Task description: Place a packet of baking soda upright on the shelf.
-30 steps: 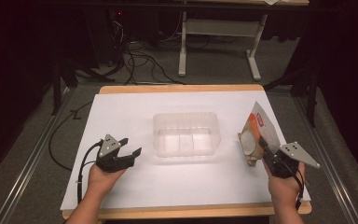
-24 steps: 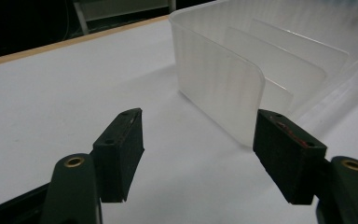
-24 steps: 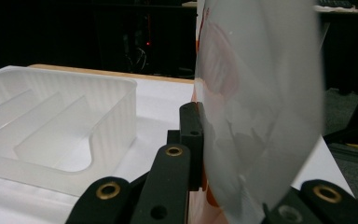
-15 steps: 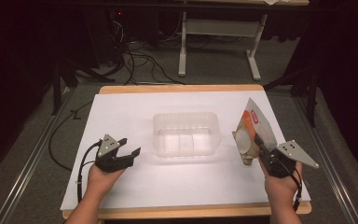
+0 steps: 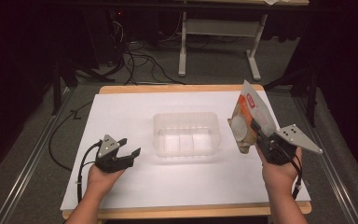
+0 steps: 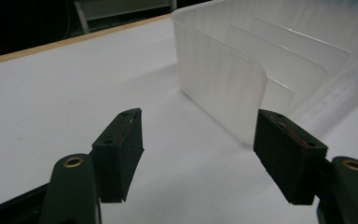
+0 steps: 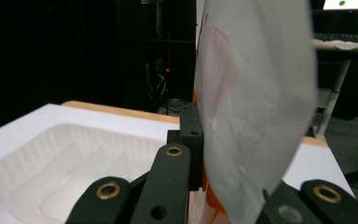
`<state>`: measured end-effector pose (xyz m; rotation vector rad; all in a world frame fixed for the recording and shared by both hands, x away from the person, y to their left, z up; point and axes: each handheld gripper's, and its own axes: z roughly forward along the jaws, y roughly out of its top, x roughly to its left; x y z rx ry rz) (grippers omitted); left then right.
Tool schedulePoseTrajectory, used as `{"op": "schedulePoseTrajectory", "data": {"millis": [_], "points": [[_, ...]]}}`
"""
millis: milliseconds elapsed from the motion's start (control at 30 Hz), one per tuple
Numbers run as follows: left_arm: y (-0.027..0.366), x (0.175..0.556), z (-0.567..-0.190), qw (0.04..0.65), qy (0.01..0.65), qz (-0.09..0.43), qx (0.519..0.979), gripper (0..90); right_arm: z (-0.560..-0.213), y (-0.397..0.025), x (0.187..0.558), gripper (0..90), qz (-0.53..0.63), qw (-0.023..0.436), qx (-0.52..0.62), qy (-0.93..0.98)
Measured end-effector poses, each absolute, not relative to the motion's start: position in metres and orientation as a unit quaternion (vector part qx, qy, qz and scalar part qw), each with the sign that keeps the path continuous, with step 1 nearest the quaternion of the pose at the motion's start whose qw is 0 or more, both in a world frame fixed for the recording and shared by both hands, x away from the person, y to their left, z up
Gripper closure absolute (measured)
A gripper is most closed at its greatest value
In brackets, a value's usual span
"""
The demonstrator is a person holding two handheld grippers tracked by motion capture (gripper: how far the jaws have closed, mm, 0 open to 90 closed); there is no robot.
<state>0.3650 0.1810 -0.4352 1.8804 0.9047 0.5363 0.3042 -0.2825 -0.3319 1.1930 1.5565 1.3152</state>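
Dark room, cables on grey floor (image 5: 158, 70) behind wooden table with white top (image 5: 121, 112). Translucent plastic tray with inner dividers (image 5: 186, 133) sits at middle of table. Right gripper (image 5: 256, 133) raised above right side of table, just beside tray; jaws closed on clear plastic pouch with orange and white print (image 5: 249, 116), pouch upright, slightly tilted. Left gripper (image 5: 129, 147) rests low on table, left of tray, near its corner but apart; jaws wide, nothing between them.
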Motion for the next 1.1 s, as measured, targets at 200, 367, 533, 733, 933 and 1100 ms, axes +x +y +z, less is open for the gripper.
{"op": "schedulePoseTrajectory", "data": {"millis": [200, 367, 533, 733, 933, 1100], "points": [[0.182, 0.366, -0.435, 0.471, 0.372, 0.219, 0.769, 33.3, -0.313, -0.266, 0.313, 90.0, 0.531, 0.374, 0.453, 0.611], [0.182, 0.365, -0.435, 0.473, 0.369, 0.220, 0.769, 33.2, -0.301, -0.246, 0.323, 90.0, 0.542, 0.369, 0.441, 0.613], [0.183, 0.366, -0.435, 0.473, 0.370, 0.221, 0.768, 33.3, -0.298, -0.226, 0.334, 90.0, 0.550, 0.360, 0.434, 0.616], [0.185, 0.365, -0.434, 0.476, 0.369, 0.222, 0.767, 33.2, -0.302, -0.203, 0.344, 90.0, 0.554, 0.346, 0.429, 0.624], [0.185, 0.366, -0.434, 0.479, 0.371, 0.220, 0.764, 33.3, -0.313, -0.181, 0.352, 90.0, 0.556, 0.335, 0.429, 0.629], [0.185, 0.366, -0.433, 0.480, 0.370, 0.220, 0.765, 33.1, -0.324, -0.168, 0.358, 90.0, 0.552, 0.326, 0.433, 0.634]]}}
